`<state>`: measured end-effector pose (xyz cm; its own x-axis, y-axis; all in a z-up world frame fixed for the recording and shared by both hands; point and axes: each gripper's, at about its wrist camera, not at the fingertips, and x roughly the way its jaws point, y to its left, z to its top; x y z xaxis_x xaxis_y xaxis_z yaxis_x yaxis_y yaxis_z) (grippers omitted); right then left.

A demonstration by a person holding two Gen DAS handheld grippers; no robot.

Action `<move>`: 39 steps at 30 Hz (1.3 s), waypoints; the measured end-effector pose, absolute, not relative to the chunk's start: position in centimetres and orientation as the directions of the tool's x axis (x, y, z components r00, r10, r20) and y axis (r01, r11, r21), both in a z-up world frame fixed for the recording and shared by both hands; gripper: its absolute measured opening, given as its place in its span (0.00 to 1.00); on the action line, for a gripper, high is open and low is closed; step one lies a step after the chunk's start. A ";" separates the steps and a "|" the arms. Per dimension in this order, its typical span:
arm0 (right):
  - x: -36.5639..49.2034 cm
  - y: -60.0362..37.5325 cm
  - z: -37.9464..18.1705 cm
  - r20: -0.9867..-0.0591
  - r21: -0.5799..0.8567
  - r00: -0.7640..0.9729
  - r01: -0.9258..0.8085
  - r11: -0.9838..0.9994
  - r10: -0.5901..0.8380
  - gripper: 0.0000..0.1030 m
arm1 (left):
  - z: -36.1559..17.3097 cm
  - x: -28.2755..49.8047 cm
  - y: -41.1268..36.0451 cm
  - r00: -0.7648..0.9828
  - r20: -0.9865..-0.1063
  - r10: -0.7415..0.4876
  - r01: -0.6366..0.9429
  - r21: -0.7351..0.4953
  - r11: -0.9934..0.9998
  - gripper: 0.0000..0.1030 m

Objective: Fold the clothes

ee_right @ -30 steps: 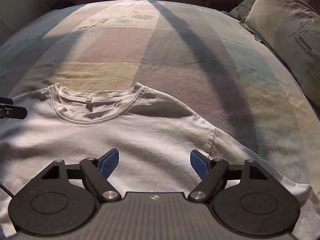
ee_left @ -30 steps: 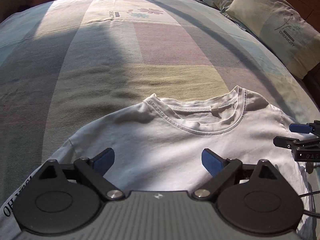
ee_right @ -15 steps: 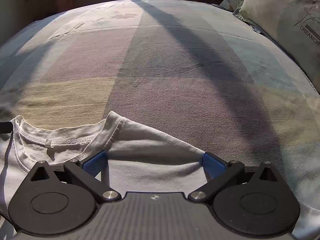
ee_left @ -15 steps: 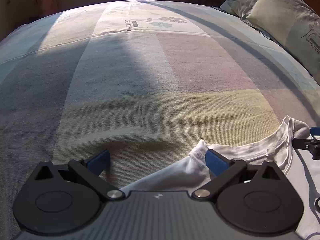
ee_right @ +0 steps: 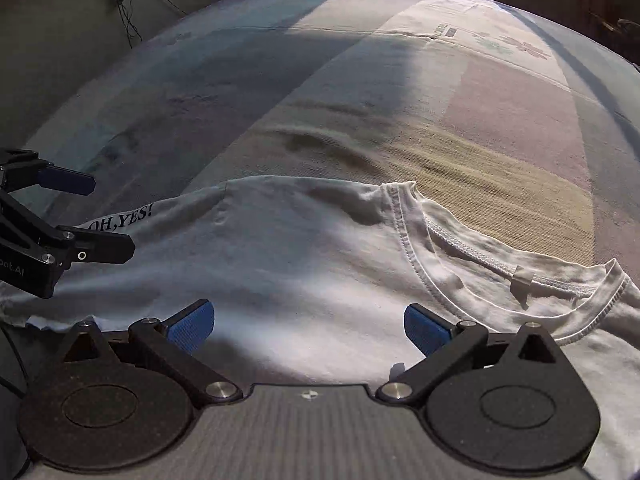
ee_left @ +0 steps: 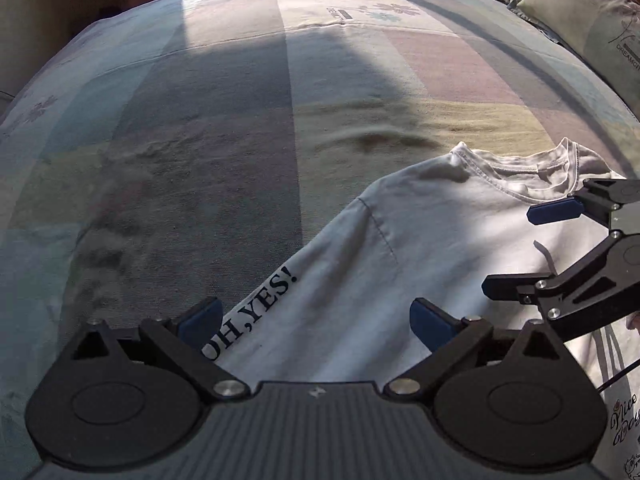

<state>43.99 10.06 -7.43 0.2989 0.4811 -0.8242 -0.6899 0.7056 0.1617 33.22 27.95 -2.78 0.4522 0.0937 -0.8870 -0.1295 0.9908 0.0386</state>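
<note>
A white T-shirt (ee_left: 400,248) lies flat on the bed, its collar (ee_right: 480,264) toward the far side. Its sleeve, printed "OH,YES!" (ee_left: 256,316), points to the near left. My left gripper (ee_left: 316,316) is open above that sleeve, its left pad by the printed edge and nothing between its fingers. In the right wrist view the left gripper (ee_right: 88,216) shows at the left edge. My right gripper (ee_right: 308,324) stands wide open over the shirt's shoulder, left of the collar, holding nothing. The left wrist view has the right gripper (ee_left: 520,252) at its right edge.
The bedspread (ee_left: 240,120) has pastel stripes, wrinkled just beyond the shirt, with sun and shadow bands across it. A pillow (ee_left: 580,8) lies at the far right. A wall with hanging cables (ee_right: 120,0) stands beyond the bed's left side.
Both grippers went forward to the collar line, then swung left across the shirt. The left now hangs over the sleeve, the right over the shoulder. The right jaws spread slightly wider.
</note>
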 end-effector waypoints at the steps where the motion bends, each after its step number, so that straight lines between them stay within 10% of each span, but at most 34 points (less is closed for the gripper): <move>1: 43.7 11.4 -8.0 -0.834 0.157 0.282 -0.702 0.695 0.474 1.00 | -3.0 32.0 28.5 0.438 -0.894 0.096 -0.154 0.031 0.988 0.96; 39: 40.6 27.0 -5.5 -0.864 0.119 0.118 -0.896 0.428 0.489 1.00 | -5.9 19.3 40.3 0.367 -0.919 0.143 -0.513 -0.072 0.855 0.98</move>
